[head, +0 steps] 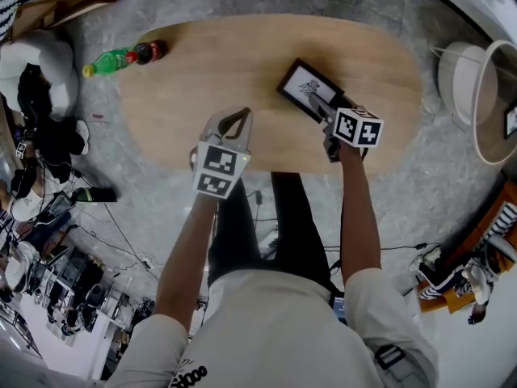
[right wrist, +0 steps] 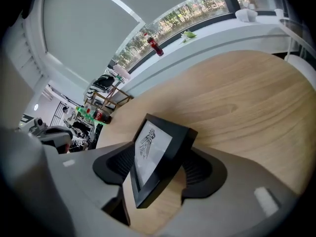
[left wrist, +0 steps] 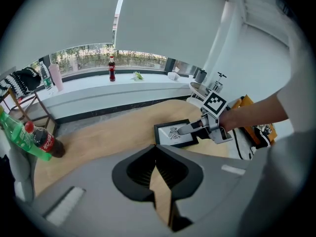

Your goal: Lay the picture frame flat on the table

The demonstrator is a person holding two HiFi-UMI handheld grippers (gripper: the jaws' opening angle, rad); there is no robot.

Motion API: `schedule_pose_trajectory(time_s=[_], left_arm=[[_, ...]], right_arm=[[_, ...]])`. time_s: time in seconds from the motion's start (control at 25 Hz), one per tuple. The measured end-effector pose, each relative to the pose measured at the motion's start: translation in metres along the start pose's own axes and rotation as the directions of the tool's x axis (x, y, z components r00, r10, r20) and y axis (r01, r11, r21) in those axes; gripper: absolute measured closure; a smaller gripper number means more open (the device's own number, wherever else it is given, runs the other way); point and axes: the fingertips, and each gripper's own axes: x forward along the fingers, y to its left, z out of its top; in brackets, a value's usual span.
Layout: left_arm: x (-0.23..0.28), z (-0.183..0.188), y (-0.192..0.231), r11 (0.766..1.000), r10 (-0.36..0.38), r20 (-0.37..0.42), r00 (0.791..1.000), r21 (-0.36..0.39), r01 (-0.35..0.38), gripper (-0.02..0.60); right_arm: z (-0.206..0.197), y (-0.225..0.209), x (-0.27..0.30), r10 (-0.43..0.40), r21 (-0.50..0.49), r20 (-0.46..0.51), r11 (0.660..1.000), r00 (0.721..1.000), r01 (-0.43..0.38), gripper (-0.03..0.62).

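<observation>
Your right claw [head: 320, 105] is released, its jaws wide around the one picture frame [head: 303, 86] on the desk [head: 226, 63]. Your left claw [head: 237, 120] is clenched and empty. Two bottles lie at the desk's edge: a green bottle [head: 109, 61] and a cola bottle [head: 149, 52].

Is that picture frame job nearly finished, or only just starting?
Nearly done: the picture frame looks flat on the wooden table. The right gripper sits open around its edge, not gripping; the left gripper is shut, empty. Left: draw the right gripper away.
</observation>
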Motion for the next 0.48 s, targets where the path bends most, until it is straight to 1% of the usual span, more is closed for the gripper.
schedule_pose_trajectory(time_s=[0.2,0.32,0.48], left_arm=[[0.001,-0.002,-0.005,0.999,0.000,-0.010,1.000,0.037,0.000,0.571],[0.001,-0.001,-0.009,0.999,-0.006,-0.006,1.000,0.041,0.006,0.571],[0.002,0.000,-0.014,0.999,-0.007,0.002,1.000,0.037,0.007,0.572]], right_arm=[[-0.012,-0.013,-0.009,-0.014,0.009,-0.009,1.000,1.000,0.014,0.310],[-0.018,-0.020,-0.013,-0.018,0.027,-0.009,0.999,1.000,0.018,0.310],[-0.027,-0.029,-0.017,-0.028,0.020,-0.017,0.999,0.999,0.028,0.310]])
